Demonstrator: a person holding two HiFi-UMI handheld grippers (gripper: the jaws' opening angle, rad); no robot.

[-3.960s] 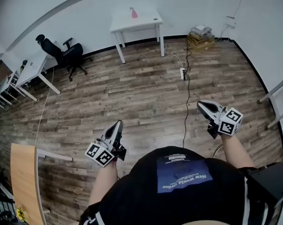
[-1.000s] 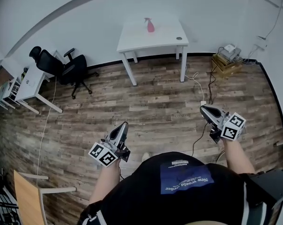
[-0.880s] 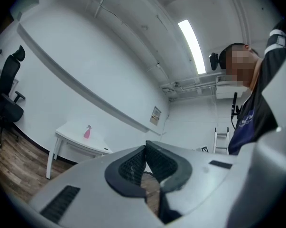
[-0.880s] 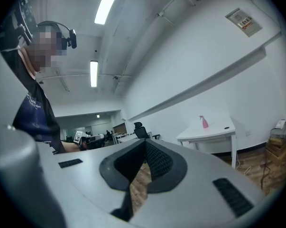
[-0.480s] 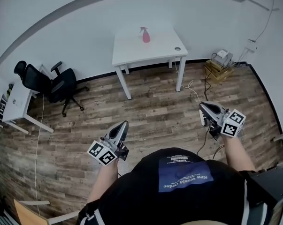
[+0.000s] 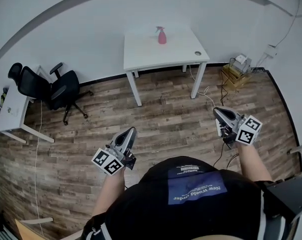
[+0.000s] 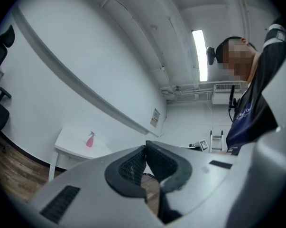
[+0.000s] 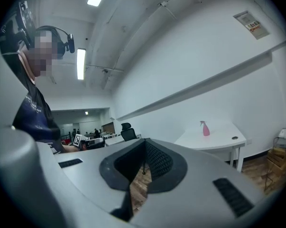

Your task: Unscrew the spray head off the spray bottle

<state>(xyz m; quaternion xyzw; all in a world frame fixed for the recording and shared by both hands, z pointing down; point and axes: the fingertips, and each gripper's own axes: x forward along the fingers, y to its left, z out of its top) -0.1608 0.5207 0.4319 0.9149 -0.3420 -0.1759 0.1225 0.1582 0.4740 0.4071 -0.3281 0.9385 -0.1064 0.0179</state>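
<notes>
Well, far to the left of the white table (image 6: 178,51), the black office chair (image 6: 50,89) stood near the same wall. Your left gripper (image 6: 131,131) hung over the plank floor (image 6: 161,109), well short of the table and off its left corner. Its jaws were pressed together with nothing between them. The pink spray bottle (image 6: 162,35) stood upright on the table, toward the table's wall side and about midway along it, with its spray head on, well apart from both tools. Your right gripper (image 6: 217,111) was held off the table's right corner, likewise well short of it. Its jaws were also pressed together and empty. Right of the table, by the wall, sat a wooden crate (image 6: 232,75), and a cable (image 6: 207,95) trailed across the floor from beside the table's right leg.
</notes>
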